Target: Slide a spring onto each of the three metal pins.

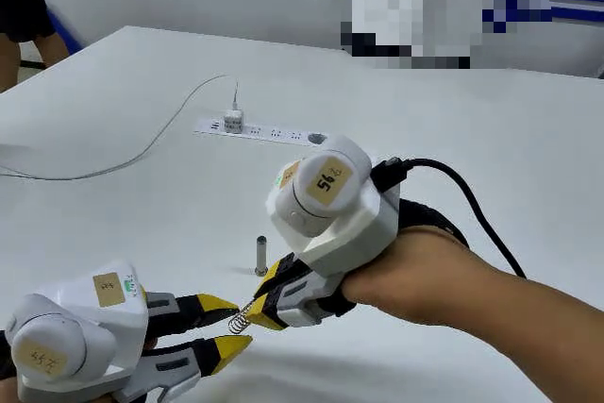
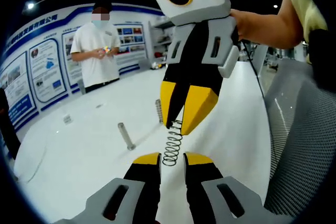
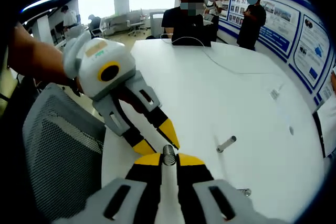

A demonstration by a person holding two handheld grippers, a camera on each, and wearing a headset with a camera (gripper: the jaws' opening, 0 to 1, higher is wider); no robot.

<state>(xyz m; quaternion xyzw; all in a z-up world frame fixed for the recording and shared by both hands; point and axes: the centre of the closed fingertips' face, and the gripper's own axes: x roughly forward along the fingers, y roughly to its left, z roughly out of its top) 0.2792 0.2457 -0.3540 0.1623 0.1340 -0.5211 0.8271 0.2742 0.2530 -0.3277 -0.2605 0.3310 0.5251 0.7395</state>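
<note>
Spring point(image 2: 172, 145), one, pinched in right gripper point(image 2: 177, 124) jaws; left gripper point(image 1: 226, 326) jaws spread; two pins point(image 2: 126, 136) point(image 2: 158, 111).

Bright even overhead light; fisheye edges warped.

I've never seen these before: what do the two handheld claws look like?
Both the left claw and right claw have white bodies, black jaws with yellow tips and tan numbered stickers. A black cable runs from the right one. The forearm behind it is bare.

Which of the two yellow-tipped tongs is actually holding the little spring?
The right tongs, shut on the spring; the left tongs are open, tips apart beside it.
</note>
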